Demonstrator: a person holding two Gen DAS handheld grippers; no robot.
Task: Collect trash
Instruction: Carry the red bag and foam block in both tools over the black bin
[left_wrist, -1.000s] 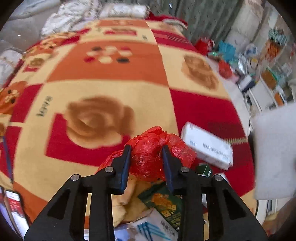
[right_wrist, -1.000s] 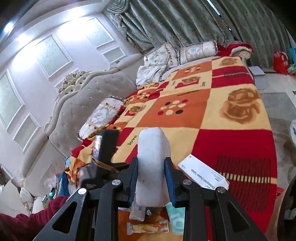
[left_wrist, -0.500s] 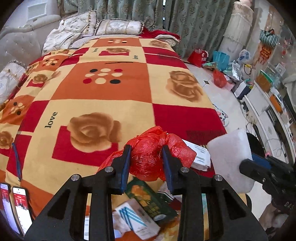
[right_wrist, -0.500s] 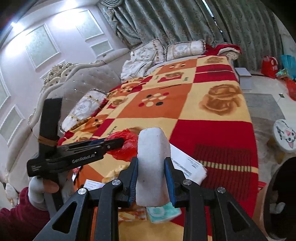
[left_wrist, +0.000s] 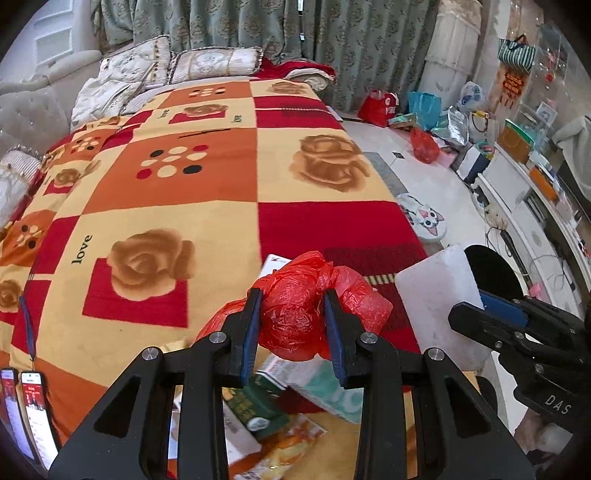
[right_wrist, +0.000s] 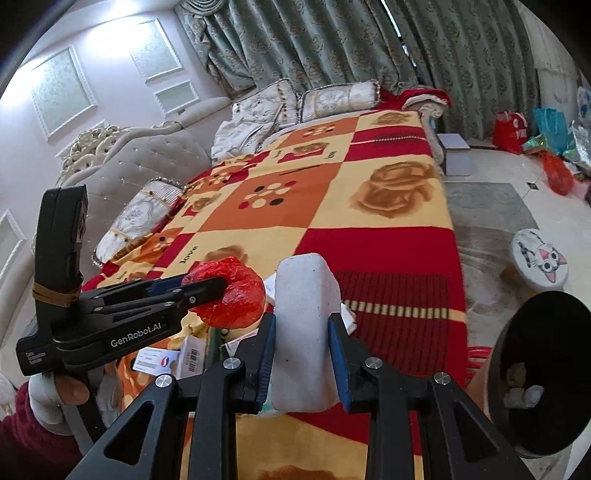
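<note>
- Above the bed's (left_wrist: 207, 192) near edge, both tongs are loaded and raised clear of the blanket.
- A crumpled red plastic bag (left_wrist: 295, 314) is clamped between the jaws of the left tongs (left_wrist: 293, 328), bulging out past both fingertips.
- A white foam block (right_wrist: 306, 332) is gripped by the right tongs (right_wrist: 302, 347), its long axis running forward along the fingers.
- A black bin (right_wrist: 546, 376) is seen off the bed's right edge, low and to the right of the right tongs; pale scraps already lie inside it.
- The right tongs are judged the nearer to the bin, so the block would likely be dropped first, by a swing rightward and down.
- The left tongs lie just left of the right ones, farther from the bin.
- More litter (left_wrist: 266, 402), cartons and wrappers, is left on the blanket at the near edge, beneath both tongs.
</note>
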